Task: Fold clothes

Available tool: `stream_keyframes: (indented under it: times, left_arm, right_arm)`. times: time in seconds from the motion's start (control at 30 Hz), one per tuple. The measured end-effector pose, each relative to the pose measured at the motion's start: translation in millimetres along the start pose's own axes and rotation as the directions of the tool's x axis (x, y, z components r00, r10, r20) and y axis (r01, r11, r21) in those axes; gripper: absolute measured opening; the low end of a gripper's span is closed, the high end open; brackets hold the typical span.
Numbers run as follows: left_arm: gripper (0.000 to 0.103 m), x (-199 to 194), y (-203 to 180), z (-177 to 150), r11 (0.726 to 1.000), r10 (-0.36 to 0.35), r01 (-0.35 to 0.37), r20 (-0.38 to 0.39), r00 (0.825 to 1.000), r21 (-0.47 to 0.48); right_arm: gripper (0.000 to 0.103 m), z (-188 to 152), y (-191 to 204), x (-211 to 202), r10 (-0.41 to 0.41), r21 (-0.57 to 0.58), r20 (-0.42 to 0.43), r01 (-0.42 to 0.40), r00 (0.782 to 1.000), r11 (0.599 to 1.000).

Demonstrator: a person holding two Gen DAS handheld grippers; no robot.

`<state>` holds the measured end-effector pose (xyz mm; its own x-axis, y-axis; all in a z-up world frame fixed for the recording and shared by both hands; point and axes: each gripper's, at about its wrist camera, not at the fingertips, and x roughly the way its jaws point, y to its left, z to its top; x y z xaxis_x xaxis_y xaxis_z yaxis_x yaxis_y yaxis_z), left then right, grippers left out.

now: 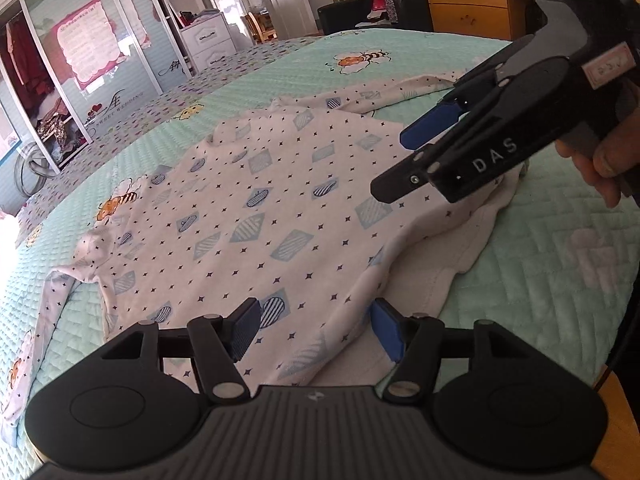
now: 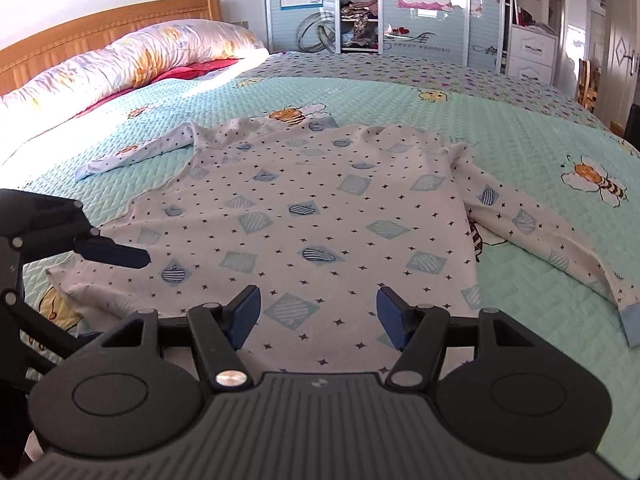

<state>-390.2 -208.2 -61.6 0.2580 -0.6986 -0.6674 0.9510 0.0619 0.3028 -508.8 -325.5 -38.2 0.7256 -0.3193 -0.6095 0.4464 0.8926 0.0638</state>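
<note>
A white long-sleeved top with blue diamond patches and small dark stars lies spread flat on the mint-green quilted bedspread. My left gripper hovers at the top's near hem; its blue pads stand apart and the cloth lies loose between them, not pinched. My right gripper hangs above the top's right edge, jaws apart and empty. In the right wrist view the right gripper is over the top, with one sleeve stretched out to the right and the other sleeve at far left. The left gripper's finger enters from the left.
A person's hand holds the right gripper. A flowered quilt roll lies against the wooden headboard. Sliding wardrobe doors stand beyond the bed, and a wooden chest of drawers past its far side.
</note>
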Motion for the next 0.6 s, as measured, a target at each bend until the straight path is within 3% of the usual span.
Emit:
stream_keyframes:
  times: [0.17,0.33,0.53,0.6]
  left_arm:
    - [0.064,3.6,8.2,3.8,1.000,-0.001,0.001,0.004,1.000,-0.017]
    - [0.064,9.9,28.0,9.3,0.994,-0.022,0.022,0.005,1.000,-0.107]
    - [0.065,23.1,60.8,12.1,0.950,-0.098,0.093,0.000,0.995,-0.298]
    - [0.065,27.5,67.8,10.6,0.934,-0.116,0.106,-0.008,0.993,-0.342]
  right_arm:
    - [0.065,-1.6,-8.6,-5.1,0.035,0.036,0.018,-0.036,0.999,0.999]
    - [0.065,-10.8,11.9,-30.3,0.073,-0.111,0.052,-0.067,0.996,0.992]
    - [0.063,-15.1,31.7,-38.8,0.215,-0.144,0.021,-0.210,0.976,0.967]
    - [0.063,-16.1,34.5,-34.4,0.209,-0.153,0.013,-0.204,0.978,0.967]
